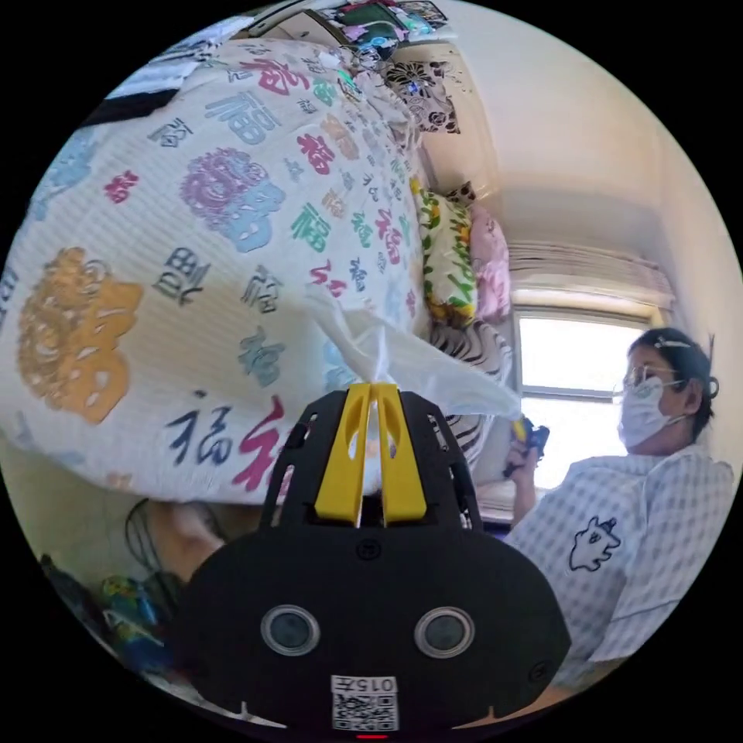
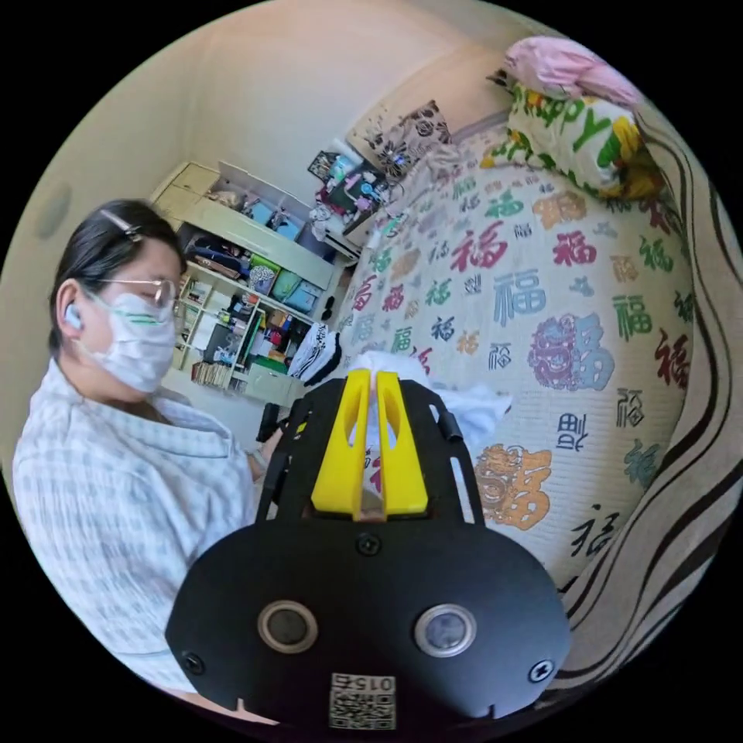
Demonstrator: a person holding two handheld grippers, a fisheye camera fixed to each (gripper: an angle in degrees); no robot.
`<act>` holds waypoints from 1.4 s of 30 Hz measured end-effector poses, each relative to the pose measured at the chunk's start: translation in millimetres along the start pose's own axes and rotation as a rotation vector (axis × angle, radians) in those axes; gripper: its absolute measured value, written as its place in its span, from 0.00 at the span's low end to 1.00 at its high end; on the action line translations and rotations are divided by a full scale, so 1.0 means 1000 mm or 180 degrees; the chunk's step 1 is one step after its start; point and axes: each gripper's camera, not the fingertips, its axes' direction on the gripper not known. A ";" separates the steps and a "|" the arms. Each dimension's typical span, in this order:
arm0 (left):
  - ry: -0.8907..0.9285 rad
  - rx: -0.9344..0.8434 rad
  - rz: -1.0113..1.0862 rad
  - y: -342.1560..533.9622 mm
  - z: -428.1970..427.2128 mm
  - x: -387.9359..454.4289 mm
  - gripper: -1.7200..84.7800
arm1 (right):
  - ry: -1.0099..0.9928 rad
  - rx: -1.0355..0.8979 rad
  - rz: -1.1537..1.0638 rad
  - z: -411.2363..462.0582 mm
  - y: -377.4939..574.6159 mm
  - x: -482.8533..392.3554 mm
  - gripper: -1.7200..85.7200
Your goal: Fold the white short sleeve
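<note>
Left gripper view shows the left gripper (image 1: pixel 374 391) clamped on thin white garment cloth (image 1: pixel 402 360) above the character-printed bed cover (image 1: pixel 232 232), and the right gripper (image 2: pixel 373 379) seemingly pinches it too.

White shirt (image 1: pixel 402 360), yellow-jawed tools (image 1: pixel 373 387), multicoloured character-print bedspread (image 2: pixel 542 309).

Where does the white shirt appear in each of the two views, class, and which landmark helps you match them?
Left gripper view: white shirt just above centre, pinched in the left gripper.
Right gripper view: it sits at centre, pinched in the right gripper.
Shared landmark: the patterned bedspread behind it.
</note>
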 end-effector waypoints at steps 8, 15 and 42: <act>-0.0772 -0.0559 0.0994 -0.007 0.071 0.043 0.13 | 0.1036 -0.0707 0.0069 0.058 -0.043 0.067 0.05; -0.0665 -0.1342 0.1835 -0.011 0.213 0.079 0.18 | 0.0887 -0.0926 0.0069 0.086 -0.018 0.120 0.12; -0.1243 -0.0447 0.2542 -0.225 0.143 0.135 0.02 | 0.1010 -0.1192 -0.0238 0.053 -0.142 0.188 0.05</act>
